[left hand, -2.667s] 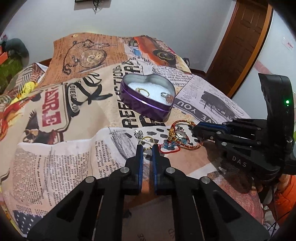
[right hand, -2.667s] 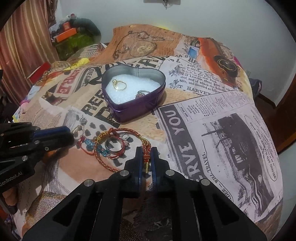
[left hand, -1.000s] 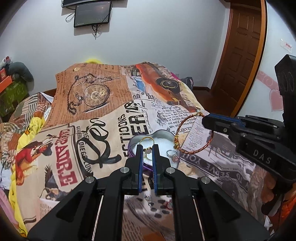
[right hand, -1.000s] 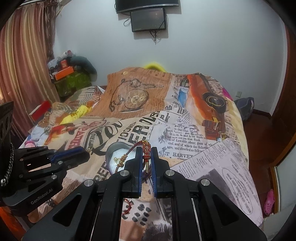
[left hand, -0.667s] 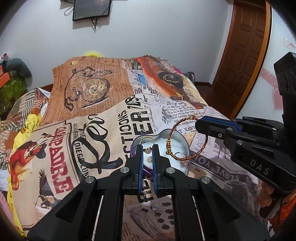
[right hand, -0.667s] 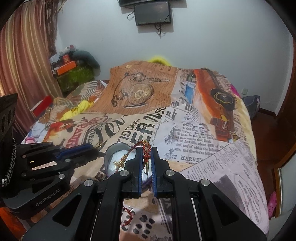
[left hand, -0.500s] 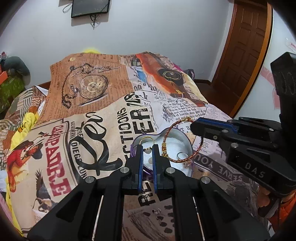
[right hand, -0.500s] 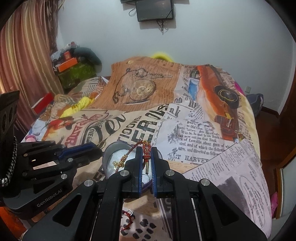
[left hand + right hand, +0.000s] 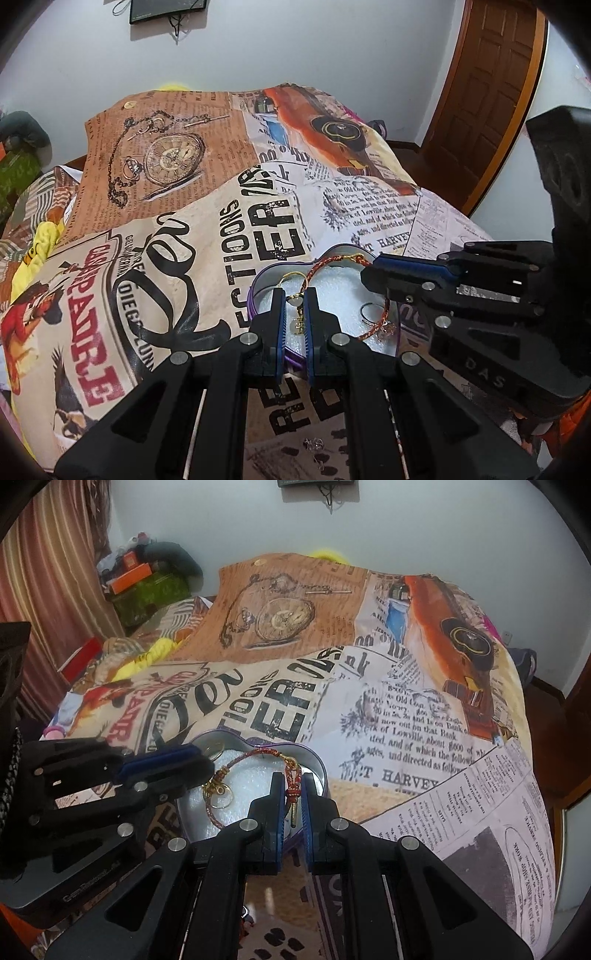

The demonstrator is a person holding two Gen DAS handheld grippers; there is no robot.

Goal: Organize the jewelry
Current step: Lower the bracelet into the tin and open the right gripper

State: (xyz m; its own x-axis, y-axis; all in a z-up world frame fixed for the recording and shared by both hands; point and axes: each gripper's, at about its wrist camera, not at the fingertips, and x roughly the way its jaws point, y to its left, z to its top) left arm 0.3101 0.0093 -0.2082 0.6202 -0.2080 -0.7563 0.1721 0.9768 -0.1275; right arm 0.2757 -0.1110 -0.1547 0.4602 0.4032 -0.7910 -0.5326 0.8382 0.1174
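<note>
Jewelry is held by both grippers above a heart-shaped tin (image 9: 334,254) that rests on a bed covered by a newspaper-print bedspread (image 9: 207,229). A small gold earring (image 9: 295,306) is pinched between the closed jaws of the left gripper (image 9: 295,317), just over the white foam lining of the tin. A red-and-gold braided bracelet (image 9: 258,755) is clamped at its knotted clasp by the closed jaws of the right gripper (image 9: 293,797), and its loop hangs down into the tin, crossing the foam. In the left wrist view the bracelet (image 9: 317,266) is seen arching from the right gripper (image 9: 369,271) across the tin's opening. A silver ring (image 9: 369,314) lies on the foam inside the tin, near its right wall. In the right wrist view the left gripper (image 9: 199,766) is seen at the tin's left edge, with gold loops just beside its tip. Two small pieces of jewelry (image 9: 314,445) lie on the bedspread below the tin, apart from it.
</note>
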